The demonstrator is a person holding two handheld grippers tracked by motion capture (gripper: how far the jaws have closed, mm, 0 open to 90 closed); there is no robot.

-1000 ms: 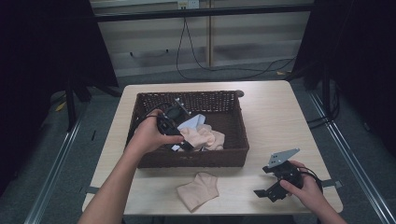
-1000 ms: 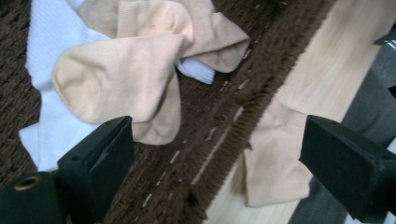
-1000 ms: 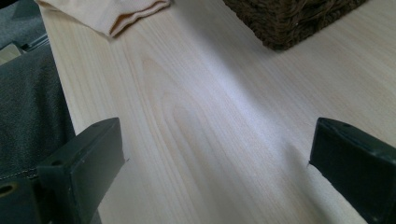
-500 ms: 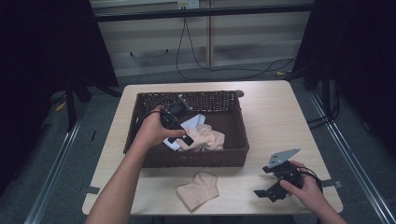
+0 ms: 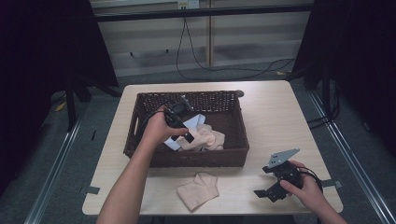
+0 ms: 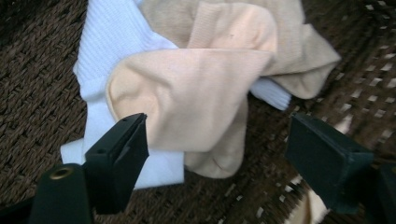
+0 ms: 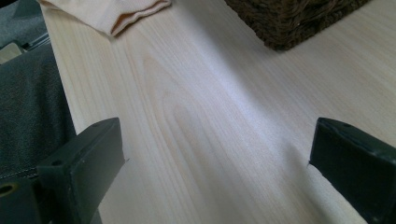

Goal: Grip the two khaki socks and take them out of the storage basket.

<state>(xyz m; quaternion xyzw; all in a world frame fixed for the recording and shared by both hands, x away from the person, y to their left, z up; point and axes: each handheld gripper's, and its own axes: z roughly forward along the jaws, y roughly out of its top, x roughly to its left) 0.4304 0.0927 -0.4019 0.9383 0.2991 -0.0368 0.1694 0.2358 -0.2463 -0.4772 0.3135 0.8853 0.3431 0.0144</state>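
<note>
Lying in the middle of the woven brown basket (image 5: 140, 140), a peach sock (image 6: 196, 98) is crumpled on top of a white sock (image 6: 116, 42) and against a duller beige sock (image 6: 299, 51); in the high view the same heap (image 5: 205, 137) sits toward the near wall of the basket. The left gripper (image 6: 217, 144) is lowered into the basket over this heap, its two black jaws standing on either side of the peach sock's lower fold: the jaws have just been closing, yet they remain spread, with the sock between them and neither pad pressing on the cloth. In the high view the left gripper (image 5: 180, 121) points down into the basket, held by the left hand (image 5: 156, 128), whose forearm comes in from the near edge. A second peach sock (image 5: 198, 190) lies flat on the pale wooden table (image 5: 275, 112), just in front of the basket's near wall and apart from it. The right gripper (image 5: 268, 190) rests low over the table near its front right corner, held by the right hand (image 5: 303, 189), with the grey three-cornered plate (image 5: 281, 157) on top. In the right gripper view the right gripper (image 7: 217, 158) has its jaws wide apart over bare wood, with a corner of the basket (image 7: 289, 23) and an edge of the second peach sock (image 7: 112, 11) beyond. A black cable (image 5: 196, 51) hangs down behind the table.
</note>
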